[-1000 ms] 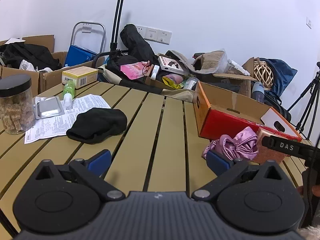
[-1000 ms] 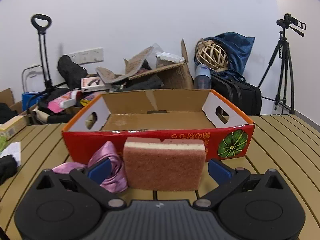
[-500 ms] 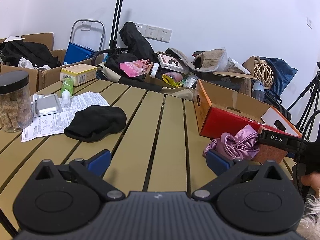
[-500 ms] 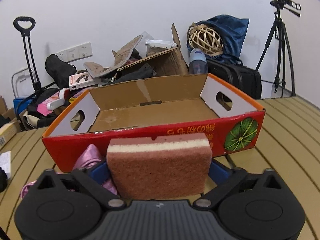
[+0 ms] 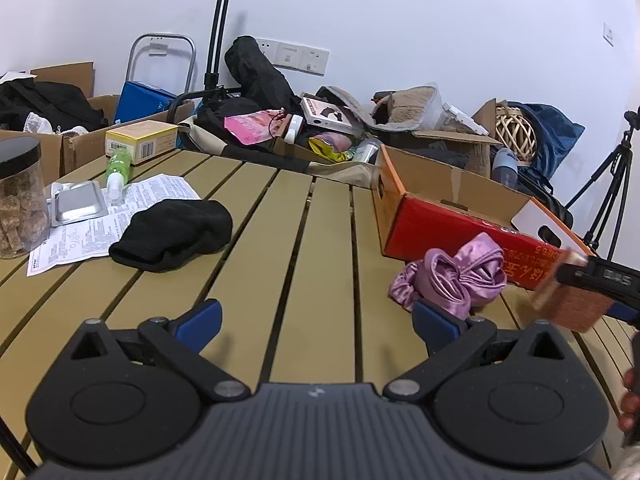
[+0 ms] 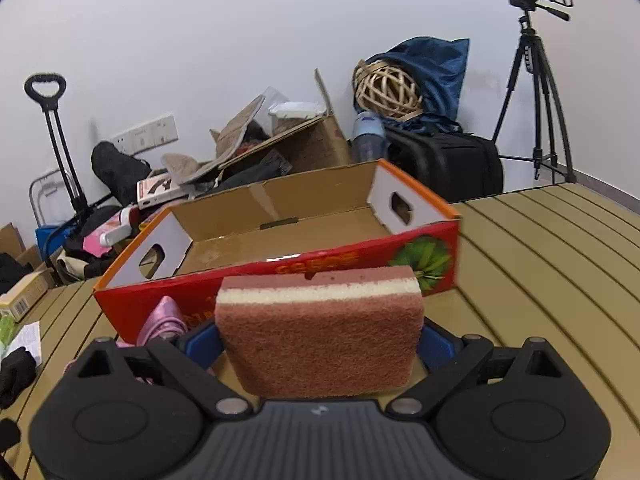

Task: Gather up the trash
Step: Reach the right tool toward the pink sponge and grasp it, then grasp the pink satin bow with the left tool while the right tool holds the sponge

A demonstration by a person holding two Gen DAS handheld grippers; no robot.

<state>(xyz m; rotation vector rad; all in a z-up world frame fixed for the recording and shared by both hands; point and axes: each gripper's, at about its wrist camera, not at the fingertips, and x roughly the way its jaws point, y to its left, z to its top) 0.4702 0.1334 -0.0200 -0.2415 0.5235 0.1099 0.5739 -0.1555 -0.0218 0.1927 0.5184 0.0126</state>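
A pink scouring sponge point(image 6: 320, 336) with a cream layer is raised off the slatted table, tilted, and my right gripper point(image 6: 318, 342) is shut on it, blue pads pressing both ends. Right behind it stands an open red-and-orange cardboard box point(image 6: 280, 268), nothing inside. The left wrist view shows the same sponge point(image 5: 572, 304) at the far right, in front of the box point(image 5: 440, 228). A crumpled pink satin cloth point(image 5: 460, 276) lies against the box's front wall. My left gripper point(image 5: 316, 320) hovers open over bare slats, nothing between its fingers.
On the table's left lie a black cloth point(image 5: 172, 236), a printed sheet point(image 5: 80, 224), a silver blister pack point(image 5: 76, 204), a green bottle point(image 5: 118, 168), a yellow carton point(image 5: 140, 140) and a jar point(image 5: 20, 196). Boxes, bags and a tripod point(image 6: 532, 92) crowd the floor beyond.
My right gripper has closed on the sponge, lifted it off the table and rolled so it now tilts. The left gripper has stayed put.
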